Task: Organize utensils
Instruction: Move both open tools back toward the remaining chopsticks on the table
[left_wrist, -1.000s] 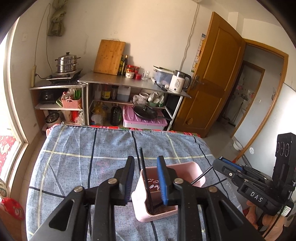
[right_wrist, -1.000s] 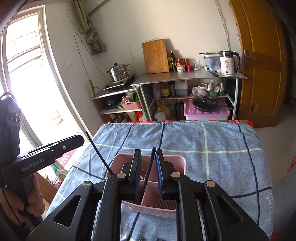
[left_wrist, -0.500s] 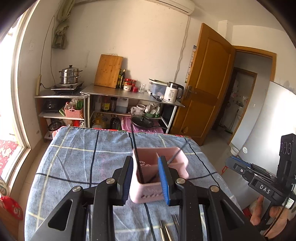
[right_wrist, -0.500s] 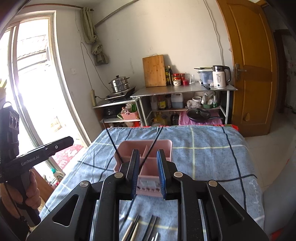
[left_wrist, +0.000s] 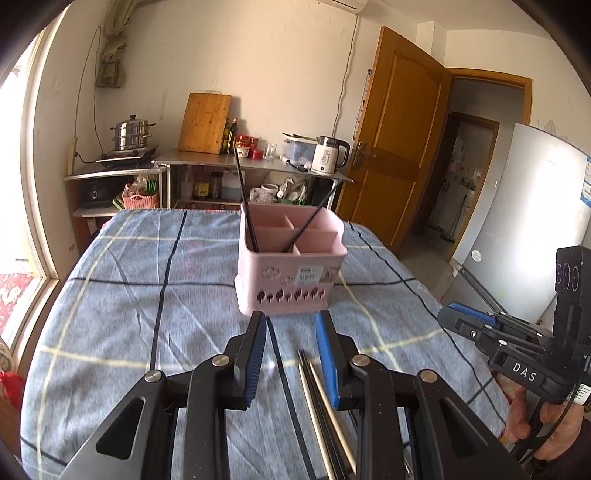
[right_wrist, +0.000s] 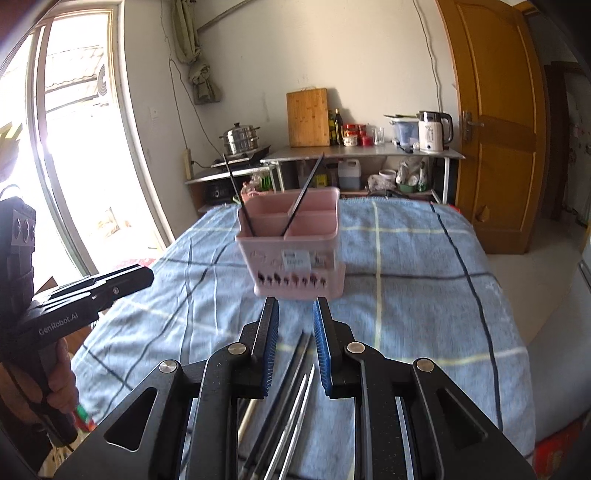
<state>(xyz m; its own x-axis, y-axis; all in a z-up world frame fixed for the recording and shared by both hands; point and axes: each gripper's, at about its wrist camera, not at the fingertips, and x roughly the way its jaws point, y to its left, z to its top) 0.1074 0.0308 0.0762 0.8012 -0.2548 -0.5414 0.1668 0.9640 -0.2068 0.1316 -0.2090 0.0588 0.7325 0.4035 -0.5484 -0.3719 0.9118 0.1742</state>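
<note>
A pink utensil holder (left_wrist: 291, 273) with compartments stands on the blue checked cloth; it also shows in the right wrist view (right_wrist: 295, 251). Two black chopsticks lean in it, one to the left (left_wrist: 245, 206) and one to the right (left_wrist: 314, 218). Several loose chopsticks (left_wrist: 321, 398) lie on the cloth near me, also under the right gripper (right_wrist: 291, 402). My left gripper (left_wrist: 291, 332) is open and empty, pulled back from the holder. My right gripper (right_wrist: 295, 321) is open and empty just before the holder.
The cloth-covered table (left_wrist: 129, 295) drops off at its left and right edges. Behind it stand a steel shelf (left_wrist: 251, 166) with a kettle, jars and a cutting board, a wooden door (left_wrist: 399, 147) and a fridge (left_wrist: 524, 221) at the right.
Both grippers have pulled back and down from above the holder. The two black chopsticks they held between their jaws now stand in the holder. Loose chopsticks have come into view.
</note>
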